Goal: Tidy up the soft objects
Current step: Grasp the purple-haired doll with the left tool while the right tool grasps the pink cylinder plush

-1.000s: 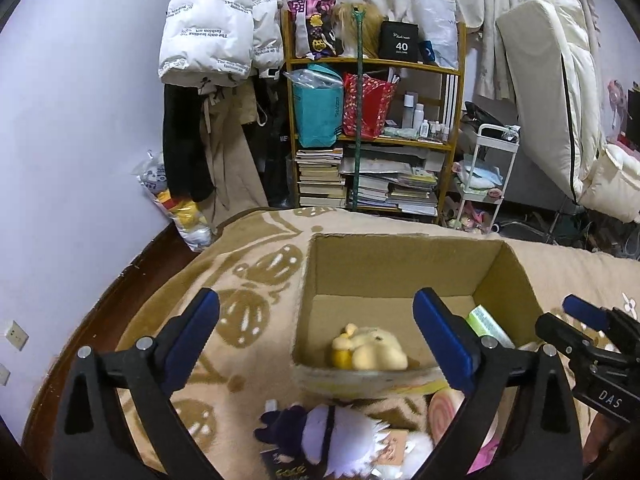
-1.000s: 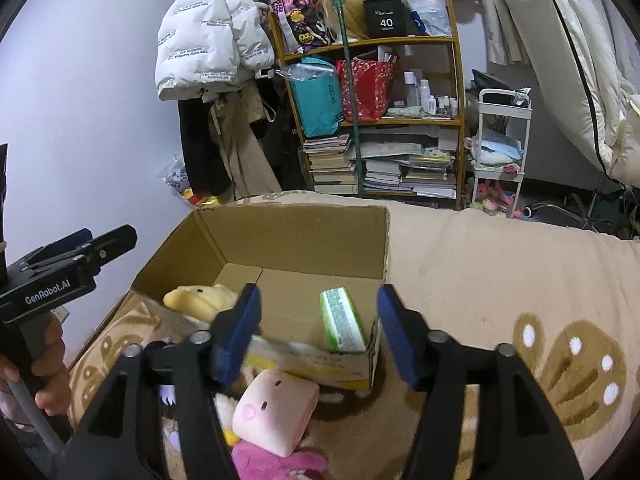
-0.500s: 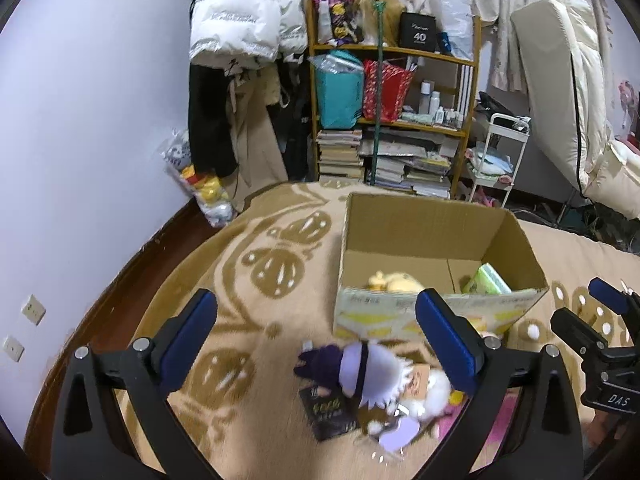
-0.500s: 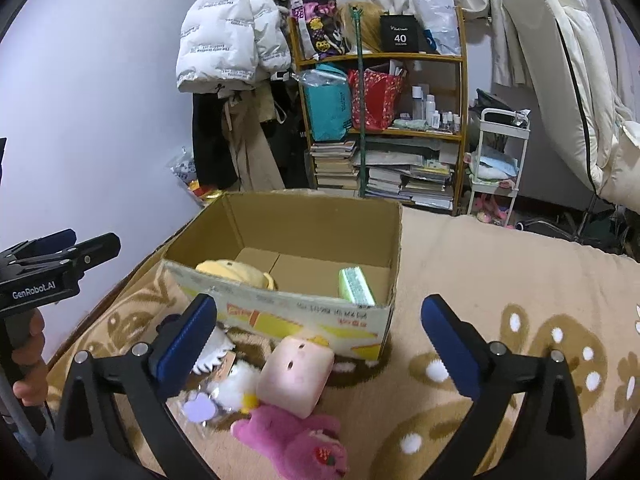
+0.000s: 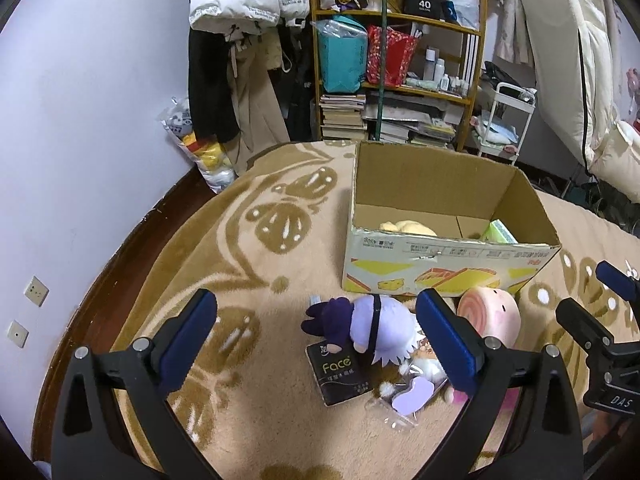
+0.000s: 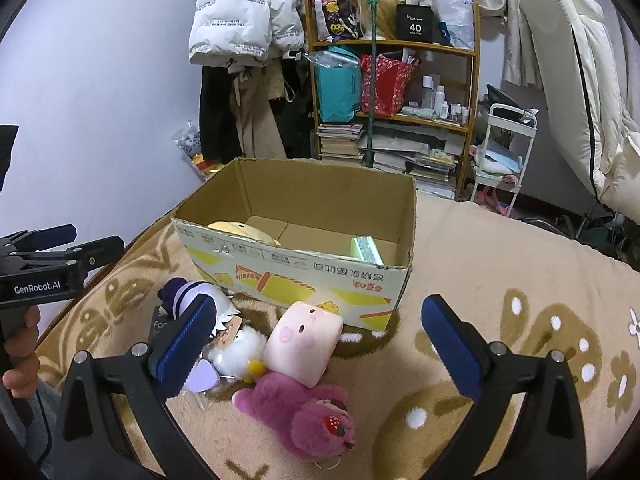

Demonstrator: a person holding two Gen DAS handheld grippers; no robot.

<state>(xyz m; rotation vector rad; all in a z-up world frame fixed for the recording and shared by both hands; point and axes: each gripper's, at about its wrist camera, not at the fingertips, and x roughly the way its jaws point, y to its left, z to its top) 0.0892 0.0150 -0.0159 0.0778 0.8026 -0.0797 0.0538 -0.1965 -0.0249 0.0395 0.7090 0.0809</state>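
Note:
An open cardboard box (image 5: 448, 270) (image 6: 304, 276) stands on the beige patterned blanket. Inside lie a yellow plush (image 5: 406, 227) (image 6: 244, 230) and a green tissue pack (image 5: 498, 233) (image 6: 366, 249). In front of the box lie a white-and-purple plush doll (image 5: 370, 326) (image 6: 188, 294), a pink roll plush with a face (image 5: 490, 316) (image 6: 304, 340), a magenta bear plush (image 6: 304, 416), a small white plush (image 6: 240, 350) and a black "face" tissue pack (image 5: 340, 372). My left gripper (image 5: 316, 336) is open and empty above the doll. My right gripper (image 6: 312, 340) is open and empty above the pink roll.
A wooden shelf (image 5: 396, 68) with books, bags and bottles stands behind the box. Coats (image 5: 240, 56) hang on the wall at left. A white cart (image 5: 508, 120) and an upright mattress (image 5: 568, 60) are at right. A bag of toys (image 5: 200, 152) leans on the wall.
Both grippers have pulled back and up from the box, so the toys in front of it now show. The right gripper's jaws have opened wide.

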